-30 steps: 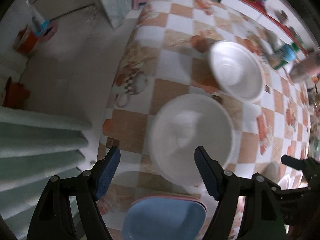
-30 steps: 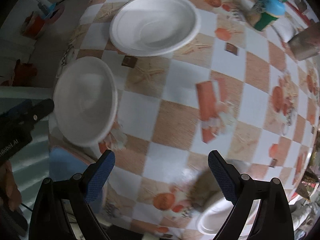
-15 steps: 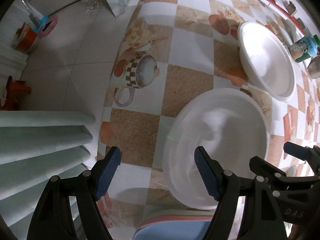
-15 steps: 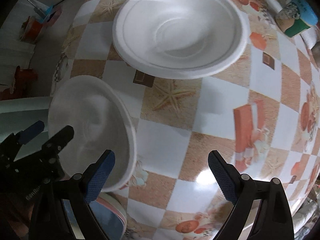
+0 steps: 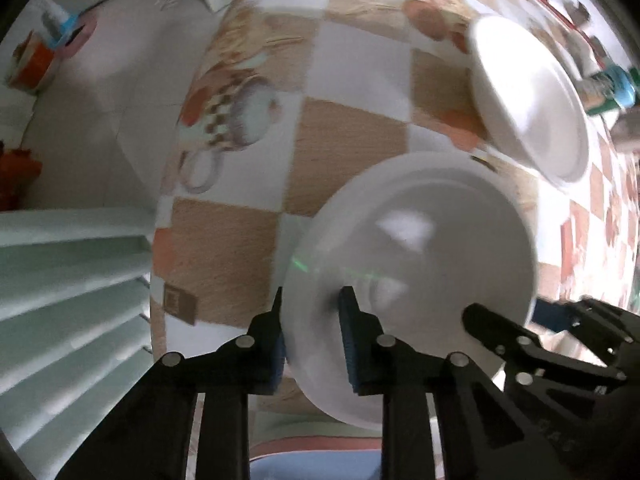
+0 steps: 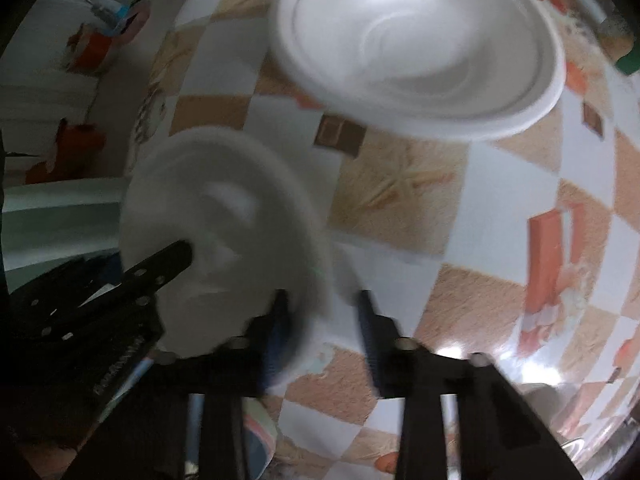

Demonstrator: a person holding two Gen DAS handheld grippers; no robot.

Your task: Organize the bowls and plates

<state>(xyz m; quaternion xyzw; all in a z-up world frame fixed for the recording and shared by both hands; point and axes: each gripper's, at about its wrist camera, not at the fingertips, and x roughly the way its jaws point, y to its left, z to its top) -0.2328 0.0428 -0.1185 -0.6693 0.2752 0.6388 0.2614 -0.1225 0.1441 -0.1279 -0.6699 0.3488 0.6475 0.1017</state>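
While the left gripper [image 5: 310, 314] is clamped on the near rim of a round white foam bowl [image 5: 416, 256], the right gripper [image 6: 322, 320] straddles that bowl's opposite rim, its fingers narrowed around it; motion blur hides whether they press it. The bowl sits at the near edge of the orange-and-white checked tablecloth [image 5: 352, 148]. A second white foam bowl [image 6: 420, 48] lies just beyond, apart.
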